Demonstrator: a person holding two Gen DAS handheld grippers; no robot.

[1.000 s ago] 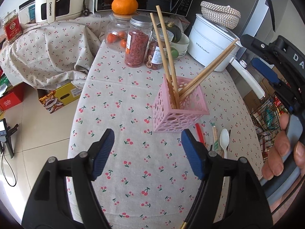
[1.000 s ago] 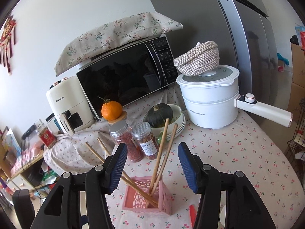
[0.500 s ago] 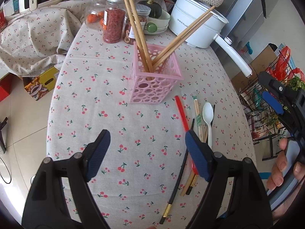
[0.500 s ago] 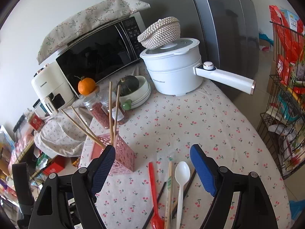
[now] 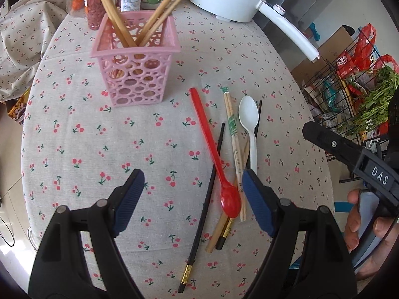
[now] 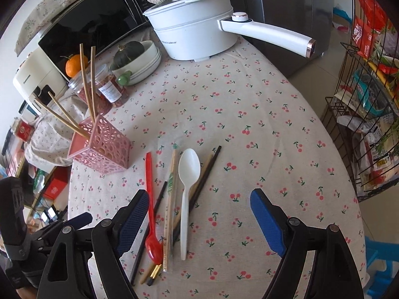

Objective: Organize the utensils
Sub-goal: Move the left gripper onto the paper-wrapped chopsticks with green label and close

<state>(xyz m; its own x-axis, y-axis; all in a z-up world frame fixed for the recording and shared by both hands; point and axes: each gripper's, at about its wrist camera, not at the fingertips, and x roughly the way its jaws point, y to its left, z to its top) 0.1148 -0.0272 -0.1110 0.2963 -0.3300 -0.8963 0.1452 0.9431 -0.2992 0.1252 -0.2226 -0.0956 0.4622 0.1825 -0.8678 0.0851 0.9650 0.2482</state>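
Observation:
A pink perforated basket (image 5: 136, 59) (image 6: 99, 147) holds several bamboo chopsticks (image 5: 114, 7). On the cloth beside it lie a red spoon (image 5: 212, 154) (image 6: 150, 204), a white spoon (image 5: 249, 129) (image 6: 187, 186), wrapped bamboo chopsticks (image 5: 233, 139) (image 6: 169, 199) and black chopsticks (image 5: 204, 204) (image 6: 202, 177). My left gripper (image 5: 193, 199) is open and empty above the near ends of the utensils. My right gripper (image 6: 199, 219) is open and empty above the same pile; its body also shows in the left wrist view (image 5: 349, 154).
The round table (image 6: 274, 124) has a cherry-print cloth. At the back stand a white electric pot (image 6: 194, 32) with a long handle, jars (image 6: 107, 89), a bowl with a squash (image 6: 134, 57) and a microwave (image 6: 94, 20). A wire rack (image 6: 369, 124) of groceries stands right of the table.
Both grippers have pulled back from the basket toward the near table edge and tilted down, so the loose utensils now lie just in front of both. Both stay open.

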